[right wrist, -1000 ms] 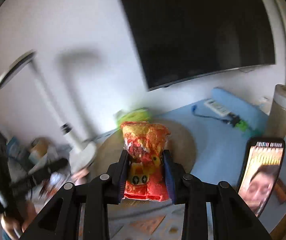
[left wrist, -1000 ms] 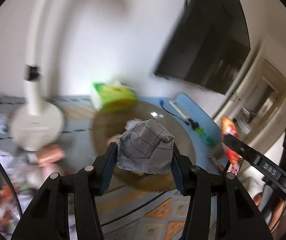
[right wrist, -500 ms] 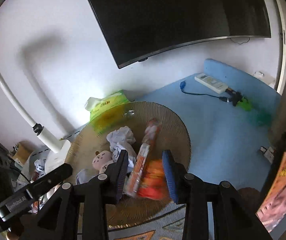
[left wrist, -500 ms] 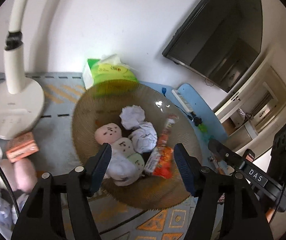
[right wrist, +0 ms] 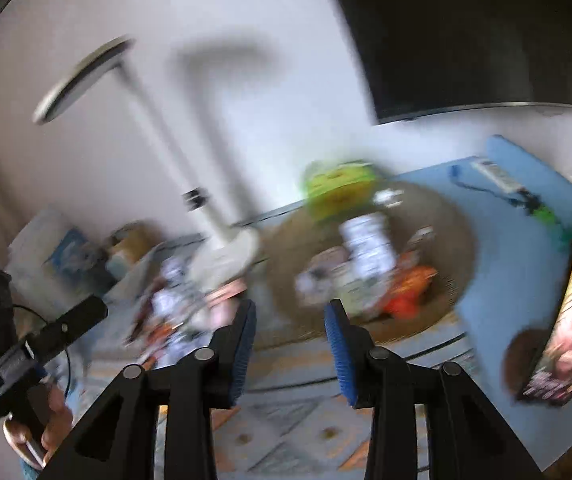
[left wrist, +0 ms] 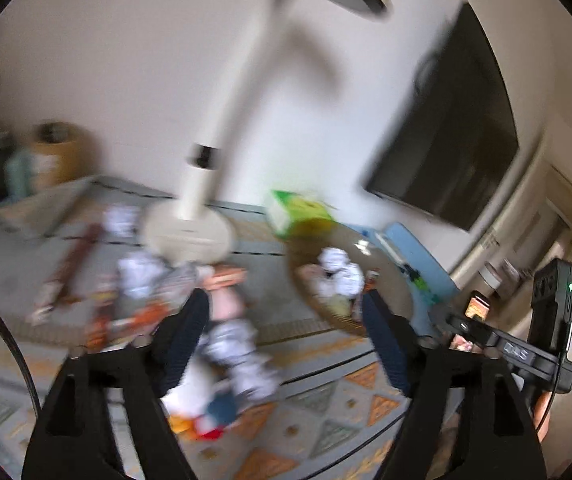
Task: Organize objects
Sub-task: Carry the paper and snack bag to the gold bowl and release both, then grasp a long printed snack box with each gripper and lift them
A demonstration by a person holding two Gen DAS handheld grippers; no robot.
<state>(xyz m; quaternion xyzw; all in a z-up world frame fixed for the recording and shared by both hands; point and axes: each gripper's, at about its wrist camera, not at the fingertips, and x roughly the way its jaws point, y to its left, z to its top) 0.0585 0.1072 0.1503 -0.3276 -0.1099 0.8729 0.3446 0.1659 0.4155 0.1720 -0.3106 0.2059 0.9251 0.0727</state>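
Observation:
Both views are motion-blurred. A round woven basket (right wrist: 455, 224) holds crumpled paper balls (right wrist: 365, 240), an orange snack packet (right wrist: 409, 292) and small plush toys. My right gripper (right wrist: 290, 312) hovers in front of the basket's left rim; its jaws are opening with nothing between them. My left gripper (left wrist: 284, 312) is open wide and still opening, also empty. It hangs over the mat between the basket (left wrist: 297, 276) on its right and a loose pile (left wrist: 142, 280) of paper balls, snack packets and a pink plush on its left.
A white desk lamp's base (left wrist: 188, 236) stands behind the pile. A green tissue pack (left wrist: 297, 212) sits behind the basket. A phone (right wrist: 565, 320) leans at the right, near a power strip (right wrist: 497, 176) on a blue mat. A dark TV (right wrist: 465, 32) hangs on the wall.
The left gripper let go of its crumpled paper and the right its orange snack packet; both now lie in the basket. Both jaws widened and both grippers swung left toward the pile.

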